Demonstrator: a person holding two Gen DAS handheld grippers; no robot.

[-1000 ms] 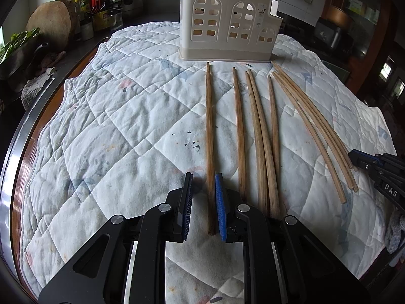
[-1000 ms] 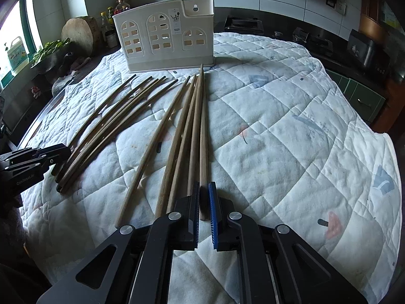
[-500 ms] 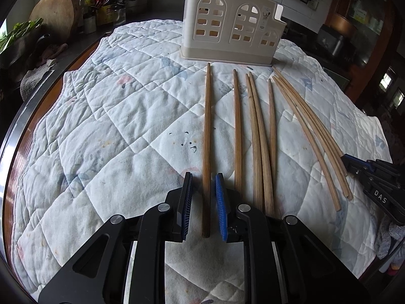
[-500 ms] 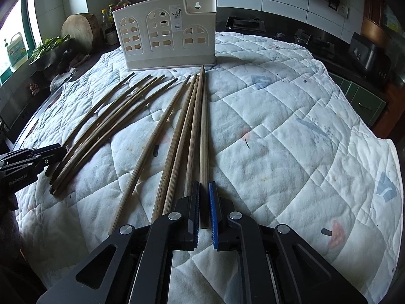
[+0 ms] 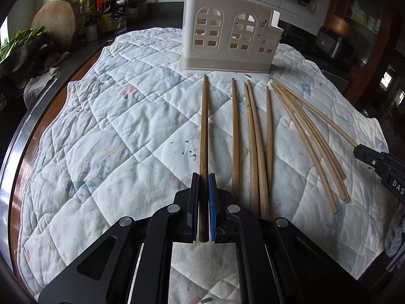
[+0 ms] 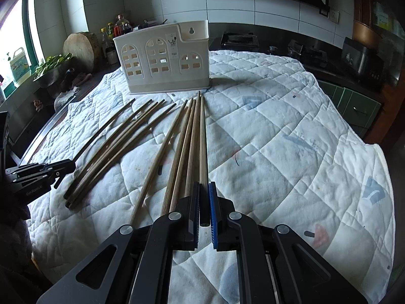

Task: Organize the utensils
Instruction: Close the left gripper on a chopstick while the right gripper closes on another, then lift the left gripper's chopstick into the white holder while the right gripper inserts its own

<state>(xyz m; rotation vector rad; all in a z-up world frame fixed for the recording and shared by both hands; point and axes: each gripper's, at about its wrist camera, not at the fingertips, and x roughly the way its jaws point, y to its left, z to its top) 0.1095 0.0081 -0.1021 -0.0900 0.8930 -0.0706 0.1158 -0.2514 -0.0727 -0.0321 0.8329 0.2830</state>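
Observation:
Several wooden chopsticks lie side by side on the quilted cloth [image 5: 114, 131], tips toward a cream utensil holder [image 5: 227, 43] standing at the far side. My left gripper [image 5: 203, 185] is closing tight on the near end of the leftmost chopstick [image 5: 203, 126], with both pads pressing on it. In the right wrist view my right gripper [image 6: 204, 192] is shut on the near end of the rightmost chopstick [image 6: 203, 139], whose tip points at the holder [image 6: 164, 63]. Each gripper shows in the other's view: the right gripper [image 5: 379, 162] and the left gripper [image 6: 38, 174].
Thicker chopsticks [image 5: 253, 139] and a fan of thin curved ones [image 5: 311, 139] lie between the two grippers. Bottles [image 5: 101, 12], a round wooden block [image 5: 55, 22] and greens [image 5: 17, 43] stand on the counter at the far left. A stove [image 6: 238, 38] is behind the table.
My left jaws have closed from a small gap onto the leftmost chopstick. My right gripper has risen a little with its chopstick still clamped.

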